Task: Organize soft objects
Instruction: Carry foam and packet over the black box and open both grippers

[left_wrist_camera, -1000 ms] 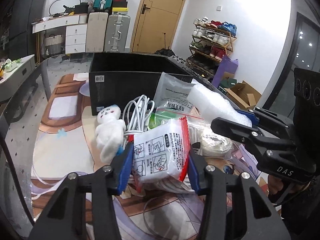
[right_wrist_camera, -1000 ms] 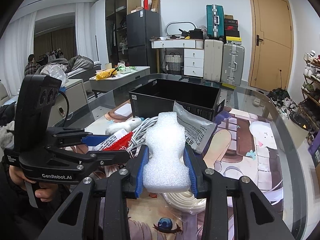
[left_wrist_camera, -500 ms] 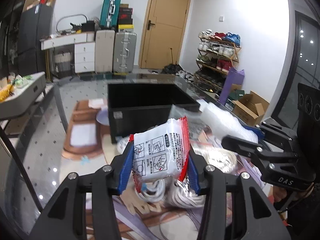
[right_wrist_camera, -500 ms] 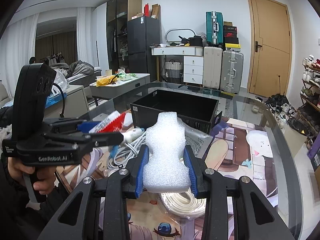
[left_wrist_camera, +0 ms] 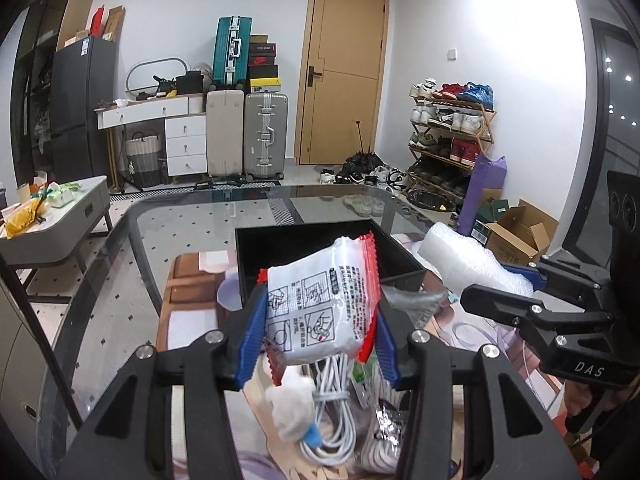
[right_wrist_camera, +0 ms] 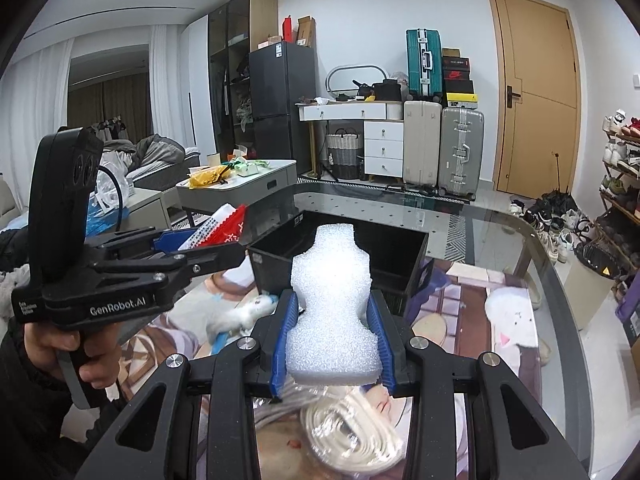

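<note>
The left gripper (left_wrist_camera: 318,334) is clamping a white packet (left_wrist_camera: 322,304) between its blue pads, above a cable bundle (left_wrist_camera: 334,412). Beside it, the right gripper (right_wrist_camera: 332,338) is pinching a foam block (right_wrist_camera: 330,304); beyond both is lying a black bin (left_wrist_camera: 256,256).

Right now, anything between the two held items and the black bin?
Nothing visible. The left gripper holds the white packet and the right gripper holds the foam piece, both lifted above the clutter. The black bin sits open-topped just ahead, its near rim unobstructed; the cable bundle lies below.
</note>
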Tool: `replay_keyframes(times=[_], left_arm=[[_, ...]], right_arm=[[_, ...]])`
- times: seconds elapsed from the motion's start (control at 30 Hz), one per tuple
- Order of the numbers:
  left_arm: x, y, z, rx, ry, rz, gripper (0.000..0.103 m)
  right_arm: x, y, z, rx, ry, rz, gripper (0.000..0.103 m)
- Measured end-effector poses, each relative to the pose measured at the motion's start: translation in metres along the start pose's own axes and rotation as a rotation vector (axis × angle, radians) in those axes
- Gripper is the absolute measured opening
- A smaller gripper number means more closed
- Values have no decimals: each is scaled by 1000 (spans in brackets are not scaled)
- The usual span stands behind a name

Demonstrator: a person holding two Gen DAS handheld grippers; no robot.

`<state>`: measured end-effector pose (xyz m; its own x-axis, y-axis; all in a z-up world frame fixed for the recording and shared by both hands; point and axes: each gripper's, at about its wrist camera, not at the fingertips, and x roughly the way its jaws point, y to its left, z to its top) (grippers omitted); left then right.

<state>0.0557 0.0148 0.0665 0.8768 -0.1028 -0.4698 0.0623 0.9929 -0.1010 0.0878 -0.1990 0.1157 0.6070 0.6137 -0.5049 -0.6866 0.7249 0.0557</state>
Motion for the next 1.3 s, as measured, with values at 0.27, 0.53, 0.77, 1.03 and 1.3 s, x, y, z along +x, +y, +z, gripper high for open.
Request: replay_keyframes(times=[0.27,0.53,0.77,1.03,1.3], left_arm=[[22,1,14,-27,11,19,47],[38,12,29,-53,-6,29,47],[53,21,40,-76,-16,43,47],[83,22,44,-62,28,58,47],[110,19,37,-51,90,70,47]], right_arm=[[16,-12,18,12,2,-2,36],[37,-25,39,17,6,-11,36],[60,-36,48,21,29,-11,36],[92,-46,52,7,87,-5,36],[122,-50,50,-20,150,-4,36]])
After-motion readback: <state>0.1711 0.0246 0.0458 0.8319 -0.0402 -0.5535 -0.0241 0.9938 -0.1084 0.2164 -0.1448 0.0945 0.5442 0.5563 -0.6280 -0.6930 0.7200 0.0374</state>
